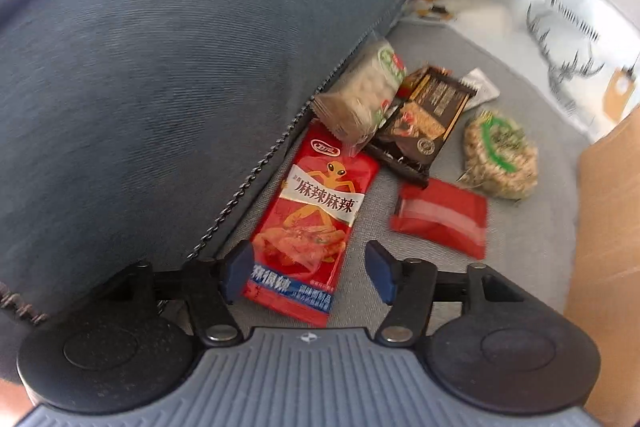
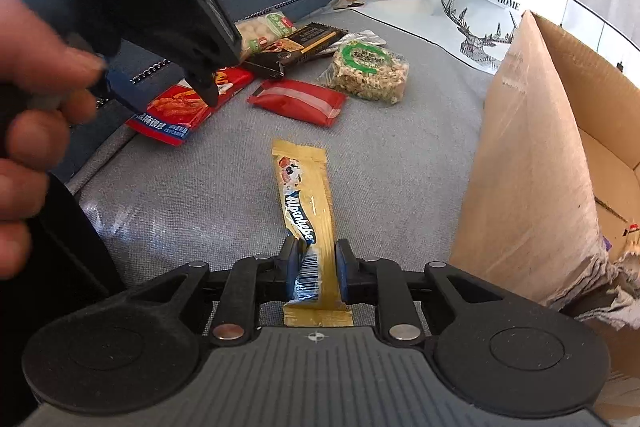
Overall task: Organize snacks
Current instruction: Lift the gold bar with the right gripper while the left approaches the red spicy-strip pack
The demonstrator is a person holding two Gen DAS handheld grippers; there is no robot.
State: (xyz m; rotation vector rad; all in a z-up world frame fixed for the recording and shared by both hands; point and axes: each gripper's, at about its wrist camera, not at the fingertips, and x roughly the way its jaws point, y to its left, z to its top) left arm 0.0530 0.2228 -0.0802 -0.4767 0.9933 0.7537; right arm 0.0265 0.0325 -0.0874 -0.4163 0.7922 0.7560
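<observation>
Snacks lie loose on the grey sofa seat, bunched against the blue cushion, which is why I work them one at a time. My right gripper is clamped narrow on the gold candy stick, pinching its near end so the rest juts forward, ready, I judge, to swing to the cardboard box just beside it. My left gripper stands wide, pads clear of the red spicy-strip packet whose lower end lies between them; nothing is held. Beyond sit the rice-cracker pack, dark bar, small red packet and clear nut bag.
</observation>
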